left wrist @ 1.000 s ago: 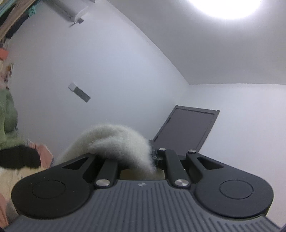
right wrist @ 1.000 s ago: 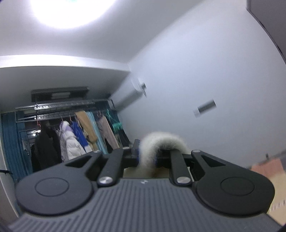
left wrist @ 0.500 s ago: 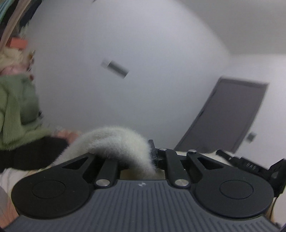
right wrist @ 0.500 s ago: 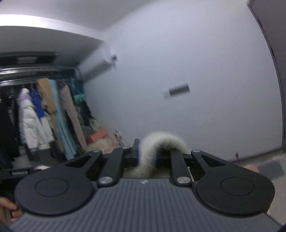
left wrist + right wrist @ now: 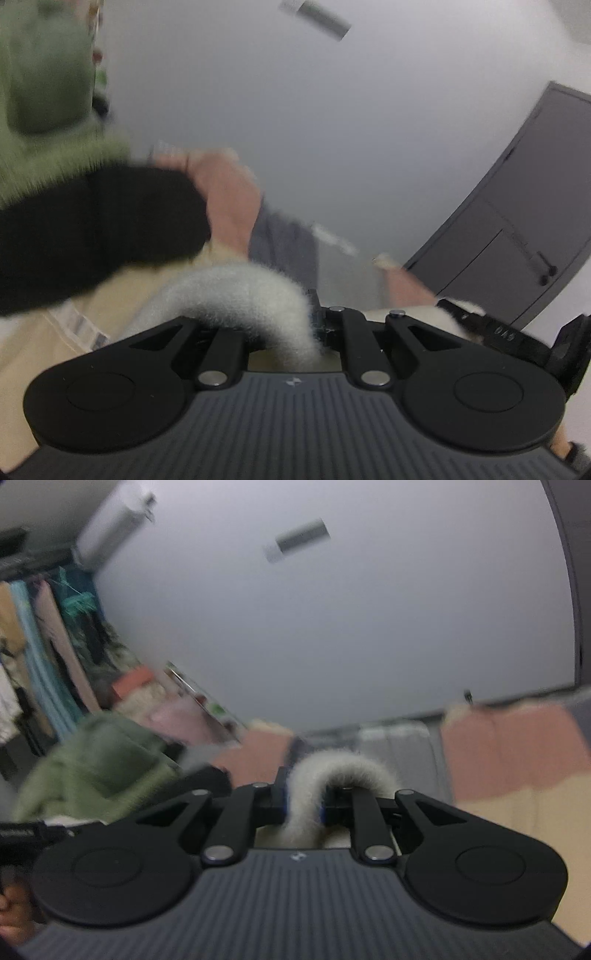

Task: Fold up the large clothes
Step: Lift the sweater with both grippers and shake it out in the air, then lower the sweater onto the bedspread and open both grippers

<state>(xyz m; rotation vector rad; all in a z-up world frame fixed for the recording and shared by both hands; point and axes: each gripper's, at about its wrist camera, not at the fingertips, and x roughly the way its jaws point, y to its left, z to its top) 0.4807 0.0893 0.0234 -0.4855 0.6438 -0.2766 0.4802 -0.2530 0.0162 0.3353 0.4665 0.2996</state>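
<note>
A fluffy white garment (image 5: 243, 295) bulges over the jaws of my left gripper (image 5: 314, 325), which is shut on it. My right gripper (image 5: 304, 801) is also shut on a fold of the same white garment (image 5: 332, 771). Both grippers are raised and tilted toward the wall; the rest of the garment hangs below, hidden by the gripper bodies. The right gripper's black body (image 5: 495, 328) shows at the right edge of the left wrist view.
A pile of clothes with a green fuzzy piece (image 5: 48, 74) (image 5: 96, 764) and a black one (image 5: 96, 229) lies on a bed with pink, grey and cream patches (image 5: 509, 749). A clothes rack (image 5: 40, 635) stands left; a dark door (image 5: 524, 214) right.
Both grippers have tilted downward from the ceiling toward the bed, still holding the white garment. The clothes pile and bed have come into view. The image is motion blurred.
</note>
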